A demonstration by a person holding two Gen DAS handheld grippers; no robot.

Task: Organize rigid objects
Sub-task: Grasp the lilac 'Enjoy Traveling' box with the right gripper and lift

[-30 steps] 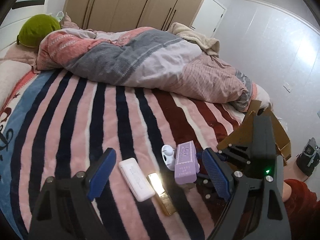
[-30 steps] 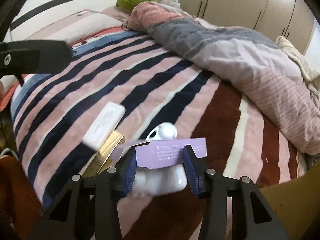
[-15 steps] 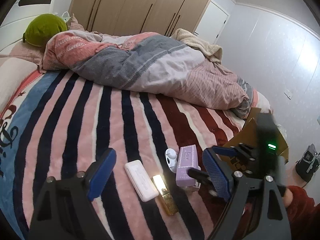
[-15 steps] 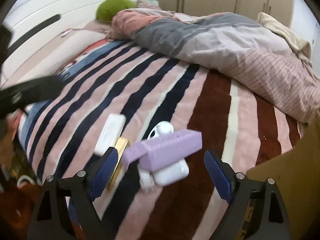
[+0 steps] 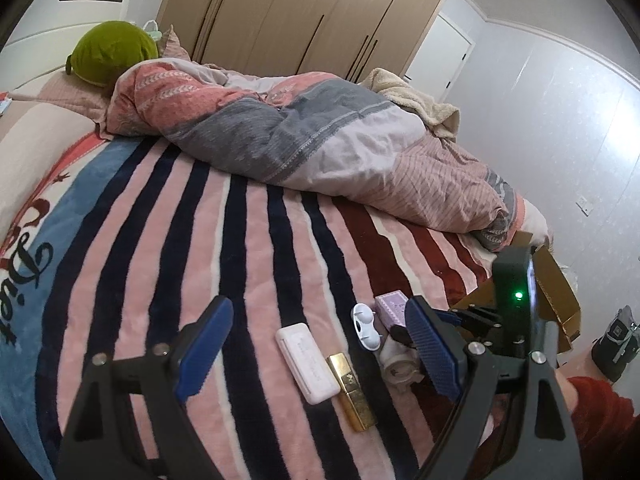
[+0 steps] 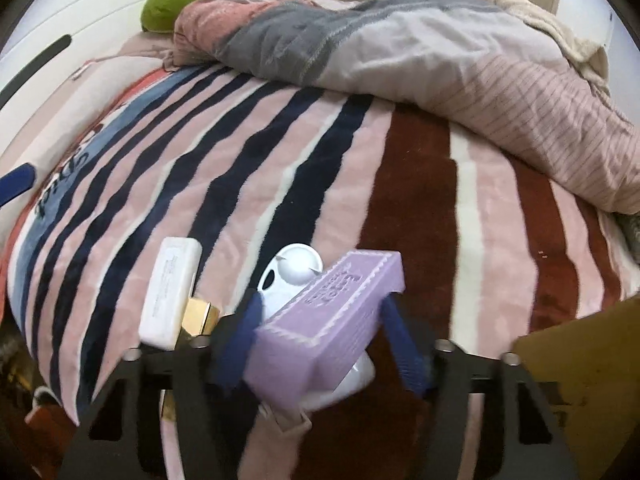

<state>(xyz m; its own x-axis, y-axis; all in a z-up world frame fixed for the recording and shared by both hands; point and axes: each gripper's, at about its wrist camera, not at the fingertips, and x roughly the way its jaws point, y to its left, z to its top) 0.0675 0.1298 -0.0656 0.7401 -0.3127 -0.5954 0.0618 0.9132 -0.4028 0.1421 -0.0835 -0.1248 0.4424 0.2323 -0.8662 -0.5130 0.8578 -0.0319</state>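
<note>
Evidently, the purple box (image 6: 328,326) is being closed on by the right gripper (image 6: 320,344), above the white holder (image 6: 294,272). Nothing is held by the wide-open left gripper (image 5: 316,344).

Striped plush blanket (image 5: 248,264) is covering the bed, pink, navy and dark red bands running lengthwise. Crumpled duvet (image 5: 304,136) is lying across the far end, a cream towel (image 5: 416,100) sitting behind it. Green cushion (image 5: 112,54) is resting by the headboard. Tan wardrobe doors (image 5: 312,12) are lining the back wall. A shoe (image 5: 614,336) is sitting on the floor at right.
</note>
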